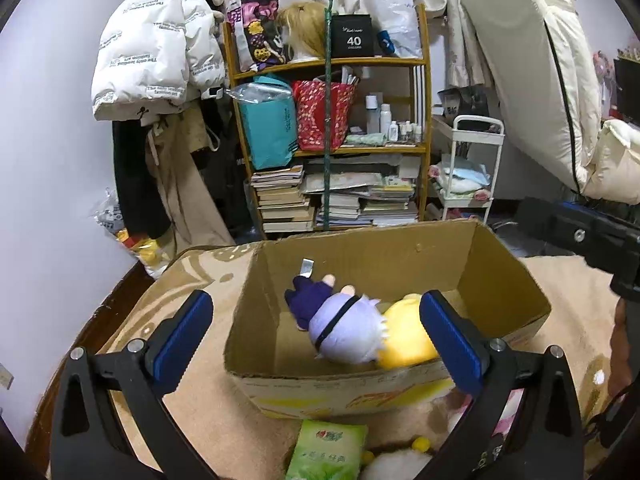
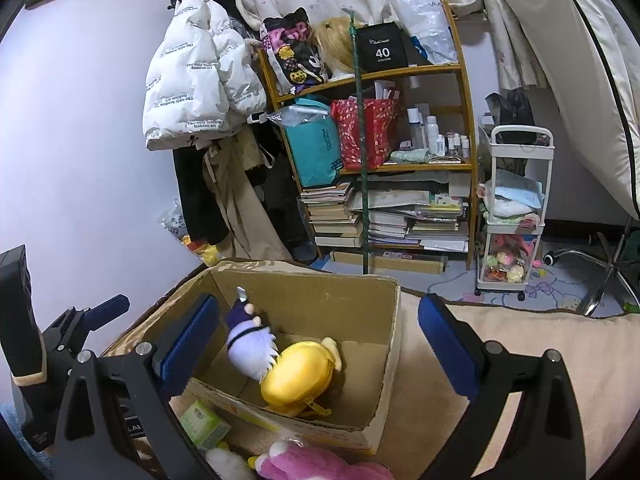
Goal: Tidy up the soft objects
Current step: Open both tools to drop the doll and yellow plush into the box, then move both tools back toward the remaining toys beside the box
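Now I have both grippers, left (image 1: 316, 340) and right (image 2: 316, 344), tilted downward over the box (image 1: 400, 390), jaws spread wide and empty. The purple doll (image 1: 344, 326) and yellow plush (image 2: 296, 380) lie inside, below them.

Beige blanket-covered bed (image 2: 540, 360) with cardboard box (image 2: 372, 392), green packet (image 1: 328, 454), pink plush (image 2: 320, 466).

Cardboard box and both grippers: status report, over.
Left gripper open, empty. Right gripper open, empty. Cardboard box holds purple-haired doll and yellow plush. Pink plush and green packet outside, in front.
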